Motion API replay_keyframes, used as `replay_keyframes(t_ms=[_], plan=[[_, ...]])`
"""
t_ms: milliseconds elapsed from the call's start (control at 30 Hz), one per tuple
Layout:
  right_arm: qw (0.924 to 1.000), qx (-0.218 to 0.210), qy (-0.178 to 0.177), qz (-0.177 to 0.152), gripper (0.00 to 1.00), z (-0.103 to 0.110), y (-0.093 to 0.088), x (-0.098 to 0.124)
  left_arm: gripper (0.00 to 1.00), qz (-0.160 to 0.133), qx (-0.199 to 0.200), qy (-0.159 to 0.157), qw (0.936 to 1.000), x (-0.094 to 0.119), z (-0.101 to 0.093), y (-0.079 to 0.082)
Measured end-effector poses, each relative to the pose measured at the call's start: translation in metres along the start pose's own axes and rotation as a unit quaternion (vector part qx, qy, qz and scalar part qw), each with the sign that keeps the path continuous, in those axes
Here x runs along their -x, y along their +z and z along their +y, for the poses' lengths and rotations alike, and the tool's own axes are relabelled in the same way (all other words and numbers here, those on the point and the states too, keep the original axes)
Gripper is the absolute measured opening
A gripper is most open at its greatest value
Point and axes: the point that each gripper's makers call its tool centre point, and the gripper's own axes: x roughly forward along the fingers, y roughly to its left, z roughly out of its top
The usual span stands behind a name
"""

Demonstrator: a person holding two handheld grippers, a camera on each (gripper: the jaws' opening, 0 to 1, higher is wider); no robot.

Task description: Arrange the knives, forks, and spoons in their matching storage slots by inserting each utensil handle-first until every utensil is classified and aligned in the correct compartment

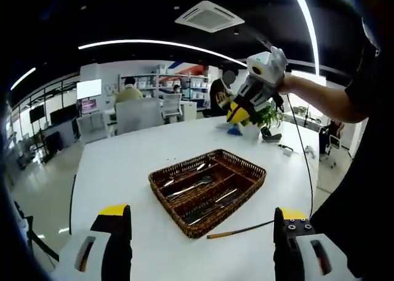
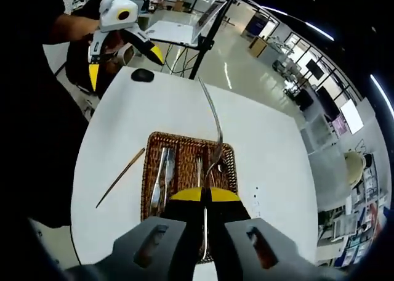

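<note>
A brown wicker tray (image 1: 169, 208) (image 2: 148, 170) with long compartments sits mid-table, with several metal utensils (image 1: 197, 185) (image 2: 161, 177) lying in its slots. My right gripper (image 2: 205, 195) is shut on a metal fork (image 2: 214, 118). It grips the tine end, and the handle points away over the tray. In the left gripper view the right gripper (image 1: 237, 113) is held high beyond the tray. My left gripper (image 1: 200, 222) is open and empty, near the table's front edge. In the right gripper view the left gripper (image 2: 123, 64) shows raised, jaws apart.
A long thin wooden-handled piece (image 1: 240, 230) (image 2: 120, 177) lies on the white table (image 1: 123, 164) beside the tray. A black mouse (image 2: 143, 75) and a laptop (image 2: 178, 31) are near one edge. A potted plant (image 1: 268, 116), chairs and seated people are beyond.
</note>
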Motion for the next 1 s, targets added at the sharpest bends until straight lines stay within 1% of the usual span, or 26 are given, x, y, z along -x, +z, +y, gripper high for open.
replay_keyframes(t_ms=[133, 267, 567, 1000], plan=[[1.0000, 0.007, 0.002, 0.002, 0.00, -0.007, 0.004, -0.006, 1.00, 0.001, 0.000, -0.001, 1.0000, 0.000, -0.004, -0.002], [0.9999, 0.016, 0.004, 0.006, 0.00, -0.013, 0.007, -0.010, 1.00, -0.002, 0.003, 0.000, 1.0000, 0.001, -0.003, -0.002], [0.9996, 0.023, 0.008, 0.014, 0.00, -0.031, 0.011, -0.023, 1.00, -0.004, 0.010, 0.007, 0.9999, 0.005, 0.004, -0.006], [0.9992, 0.027, 0.014, 0.027, 0.00, -0.037, 0.002, -0.039, 1.00, 0.002, 0.016, 0.015, 0.9997, 0.006, 0.006, -0.012]])
